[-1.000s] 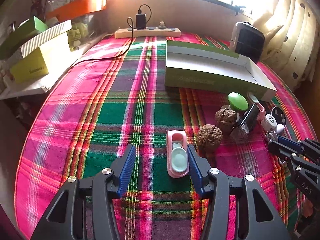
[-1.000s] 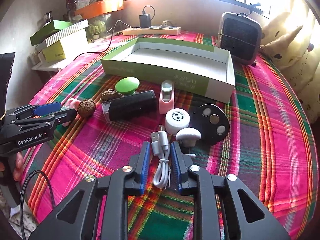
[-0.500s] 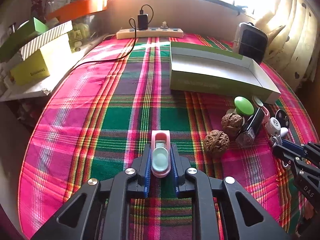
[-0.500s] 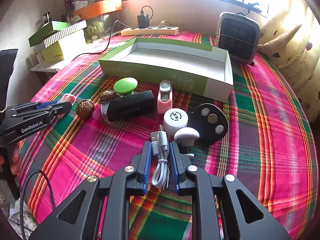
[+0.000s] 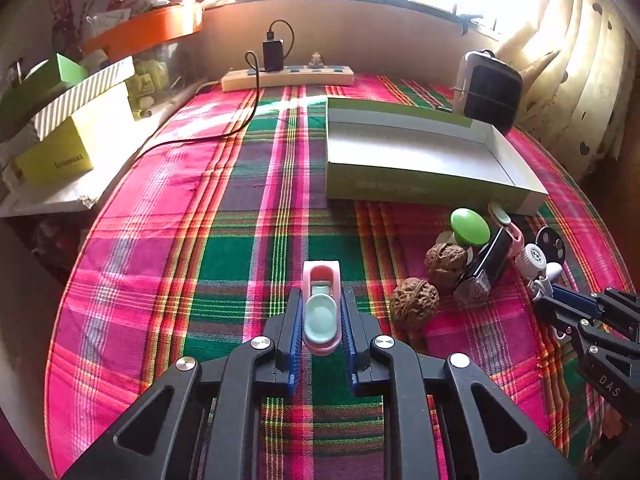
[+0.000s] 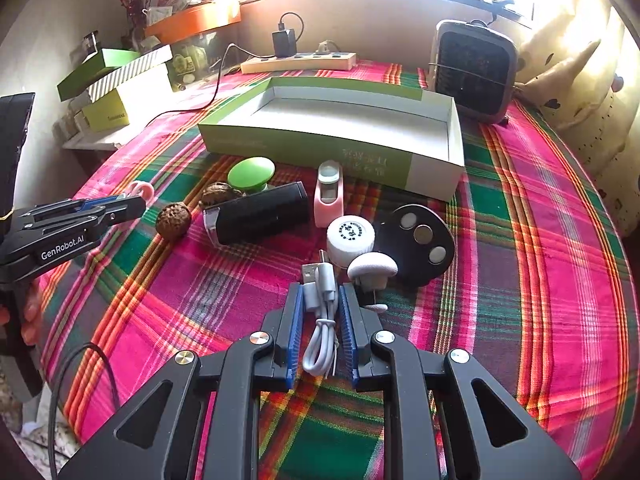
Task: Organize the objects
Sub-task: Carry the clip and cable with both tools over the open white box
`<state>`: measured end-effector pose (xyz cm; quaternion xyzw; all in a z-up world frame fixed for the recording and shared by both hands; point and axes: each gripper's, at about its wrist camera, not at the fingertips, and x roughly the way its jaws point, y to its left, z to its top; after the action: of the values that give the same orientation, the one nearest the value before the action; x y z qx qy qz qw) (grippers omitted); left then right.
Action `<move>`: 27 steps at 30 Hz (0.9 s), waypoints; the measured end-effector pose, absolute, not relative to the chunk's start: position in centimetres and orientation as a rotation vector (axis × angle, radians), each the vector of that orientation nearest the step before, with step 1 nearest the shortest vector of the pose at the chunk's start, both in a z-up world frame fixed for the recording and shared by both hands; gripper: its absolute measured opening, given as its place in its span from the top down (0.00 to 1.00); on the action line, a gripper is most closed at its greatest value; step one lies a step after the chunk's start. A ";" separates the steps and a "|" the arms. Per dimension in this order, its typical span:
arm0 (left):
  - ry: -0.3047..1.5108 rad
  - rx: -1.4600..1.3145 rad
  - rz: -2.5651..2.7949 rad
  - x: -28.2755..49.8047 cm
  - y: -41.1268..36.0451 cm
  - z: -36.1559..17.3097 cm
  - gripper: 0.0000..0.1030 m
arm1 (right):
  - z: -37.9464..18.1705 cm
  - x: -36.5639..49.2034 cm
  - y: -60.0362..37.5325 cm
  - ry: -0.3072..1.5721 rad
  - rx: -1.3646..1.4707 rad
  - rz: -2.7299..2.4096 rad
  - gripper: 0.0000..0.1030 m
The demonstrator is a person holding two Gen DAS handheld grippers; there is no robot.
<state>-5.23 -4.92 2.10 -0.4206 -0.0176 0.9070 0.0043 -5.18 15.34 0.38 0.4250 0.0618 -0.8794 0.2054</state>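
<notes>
Both of my tongs are clamped: left tongs (image 5: 321,322) grip the pink clip (image 5: 321,312) on the desk (image 5: 168,240); right tongs (image 6: 321,316) grip the white cable (image 6: 320,320) beside the mushroom-shaped plug (image 6: 372,266).

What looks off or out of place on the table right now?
Nothing damaged or spilled. The green box sits empty while the small items lie loose in front of it: walnuts, black case, white cap. Both tongs are shut on items, still on the cloth.

A plaid-clothed table (image 6: 540,240) carries an open green box (image 6: 304,148), walnuts (image 5: 415,299) and a power strip (image 5: 288,77).
</notes>
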 end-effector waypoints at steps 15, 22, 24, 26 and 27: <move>-0.022 -1.195 2.798 -8.1 -3.1 6.0 0.85 | 4.0 -6.7 15.6 0.145 1.099 -2.494 0.82; -0.045 -1.187 2.762 -10.7 -2.6 6.8 0.85 | 5.5 -9.0 15.6 0.117 1.081 -2.508 0.82; -0.045 -1.188 2.764 -11.5 -2.5 6.9 0.85 | 5.9 -9.8 15.6 0.113 1.077 -2.511 0.82; -0.039 -1.185 2.759 -12.4 -2.3 6.9 0.85 | 6.1 -10.4 15.6 0.108 1.075 -2.514 0.82; -0.042 -1.191 2.758 -12.9 -2.4 6.9 0.85 | 6.3 -11.1 15.5 0.101 1.076 -2.516 0.82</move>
<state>-12.88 -2.35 6.87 -0.3955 -0.0139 0.9158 0.0686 -11.05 15.55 6.29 0.3850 0.0361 -0.9002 0.2004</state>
